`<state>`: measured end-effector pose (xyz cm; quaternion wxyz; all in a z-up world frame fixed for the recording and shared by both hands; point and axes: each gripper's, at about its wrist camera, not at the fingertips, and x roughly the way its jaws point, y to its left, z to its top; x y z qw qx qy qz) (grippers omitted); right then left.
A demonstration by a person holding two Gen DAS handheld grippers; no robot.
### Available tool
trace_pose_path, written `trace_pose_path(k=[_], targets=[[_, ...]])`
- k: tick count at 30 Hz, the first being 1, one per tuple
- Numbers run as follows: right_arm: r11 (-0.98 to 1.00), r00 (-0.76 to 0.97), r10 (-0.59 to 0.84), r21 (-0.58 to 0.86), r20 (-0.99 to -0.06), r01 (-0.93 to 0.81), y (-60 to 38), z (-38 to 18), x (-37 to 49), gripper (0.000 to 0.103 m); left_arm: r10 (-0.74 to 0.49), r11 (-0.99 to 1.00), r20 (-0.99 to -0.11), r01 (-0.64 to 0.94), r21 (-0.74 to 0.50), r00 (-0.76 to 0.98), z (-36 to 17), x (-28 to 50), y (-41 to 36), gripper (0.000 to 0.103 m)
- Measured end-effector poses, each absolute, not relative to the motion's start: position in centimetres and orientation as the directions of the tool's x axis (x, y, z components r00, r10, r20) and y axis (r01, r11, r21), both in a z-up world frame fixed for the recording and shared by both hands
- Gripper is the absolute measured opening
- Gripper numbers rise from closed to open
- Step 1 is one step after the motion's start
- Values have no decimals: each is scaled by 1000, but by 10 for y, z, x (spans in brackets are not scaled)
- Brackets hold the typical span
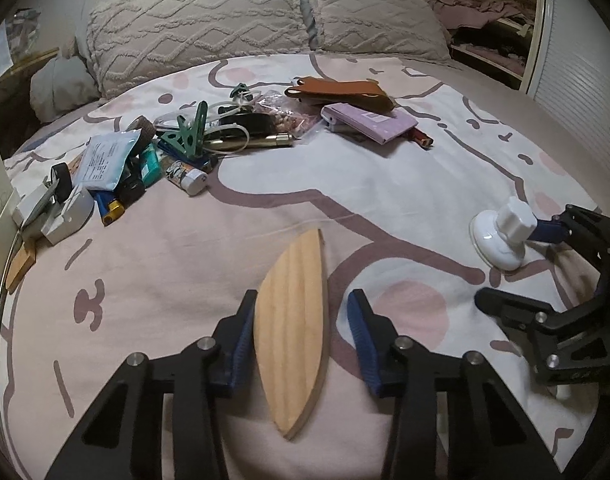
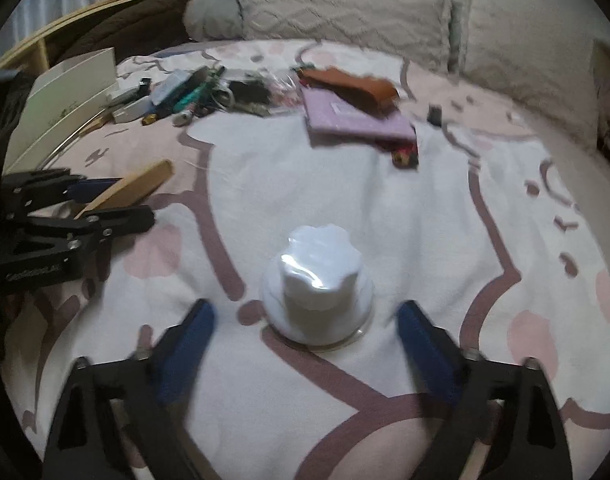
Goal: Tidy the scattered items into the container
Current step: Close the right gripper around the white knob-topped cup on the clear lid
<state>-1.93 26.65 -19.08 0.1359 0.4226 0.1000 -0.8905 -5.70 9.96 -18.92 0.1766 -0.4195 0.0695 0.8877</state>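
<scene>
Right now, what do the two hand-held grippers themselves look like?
Both match. The left hand-held gripper and right hand-held gripper have matte black angular linkage arms with triangular cut-outs and silver pivot screws, ending in ribbed blue finger pads. Faint lettering marks the left one's black body; unreadable. No cables or sleeves visible.

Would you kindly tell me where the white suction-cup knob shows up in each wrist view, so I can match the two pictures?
Left wrist view: the white suction-cup knob lies at the right edge on the bedsheet, by the right claw.
Right wrist view: the knob sits low in the centre, between the open right claw's blue pads.
Shared landmark: the purple notebook lies beyond it in both.
</scene>
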Motion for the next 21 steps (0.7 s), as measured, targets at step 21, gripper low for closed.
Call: trace_pose_path(k=[21], targets=[[-936, -674, -160, -107, -721, 337, 259, -184, -9, 52, 285, -927, -749, -370, -57, -598, -183, -53, 97, 34]])
